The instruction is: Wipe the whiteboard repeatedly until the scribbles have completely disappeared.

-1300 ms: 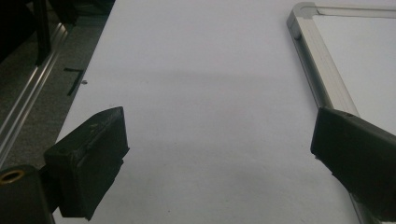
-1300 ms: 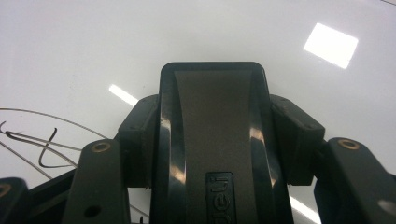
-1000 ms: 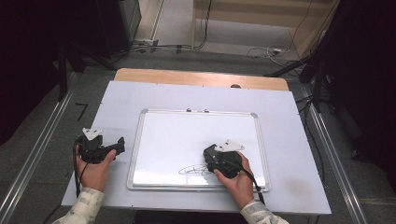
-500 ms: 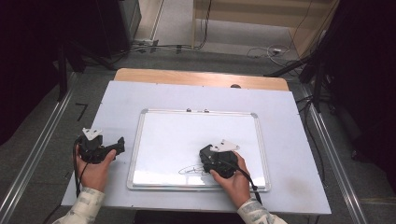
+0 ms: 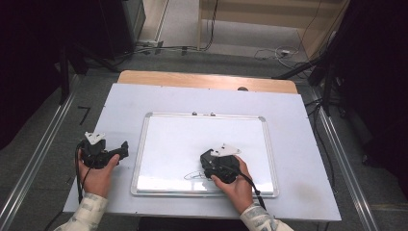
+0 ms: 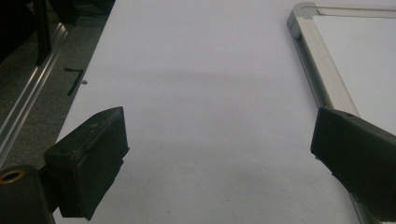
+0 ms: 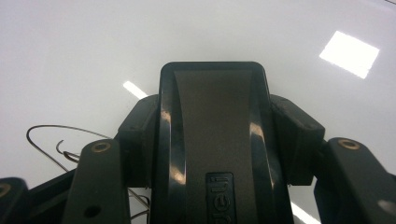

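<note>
Glossy whiteboard (image 5: 192, 144) with metal frame, glossy plastic eraser (image 7: 215, 140), matt table (image 5: 298, 120)

high: above, looking forward-down | gripper views: low, close, perhaps tilted | shared: whiteboard (image 5: 192, 144)

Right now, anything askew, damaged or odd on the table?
Nothing stands out. The silver-framed whiteboard lies flat and square on the white table. The black scribble near its front edge sits beside the black eraser clamped in the right gripper. The left gripper is open.
</note>
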